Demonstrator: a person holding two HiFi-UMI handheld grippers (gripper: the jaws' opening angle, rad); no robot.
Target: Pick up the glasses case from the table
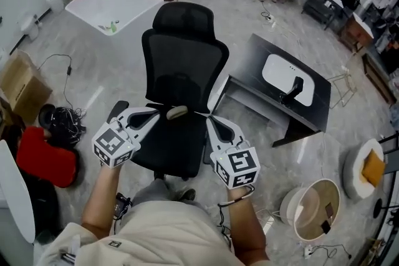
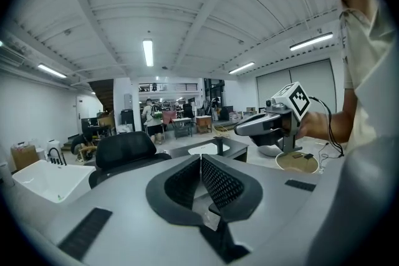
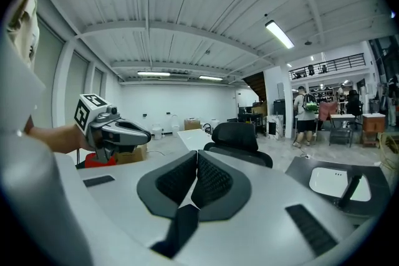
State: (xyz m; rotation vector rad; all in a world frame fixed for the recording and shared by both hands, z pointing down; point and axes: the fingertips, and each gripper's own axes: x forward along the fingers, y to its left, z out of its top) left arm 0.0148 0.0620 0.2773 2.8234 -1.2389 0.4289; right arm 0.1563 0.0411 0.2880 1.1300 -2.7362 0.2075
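My left gripper (image 1: 159,113) and right gripper (image 1: 208,119) hang side by side over the seat of a black office chair (image 1: 185,53), both pointing away from me. Each is shut with nothing between its pads, as the left gripper view (image 2: 201,160) and the right gripper view (image 3: 196,156) show. A small beige oval thing (image 1: 177,112) lies on the seat between the two tips; I cannot tell whether it is the glasses case. To the right stands a black table (image 1: 262,50) with a white oval tray (image 1: 283,70) and a long black object (image 1: 293,91).
A white sink unit (image 1: 115,6) stands at the back left. Cardboard boxes (image 1: 22,87), a red bag (image 1: 47,162) and cables lie on the floor at left. Round baskets (image 1: 318,209) sit at the front right. People and desks are far off in the hall.
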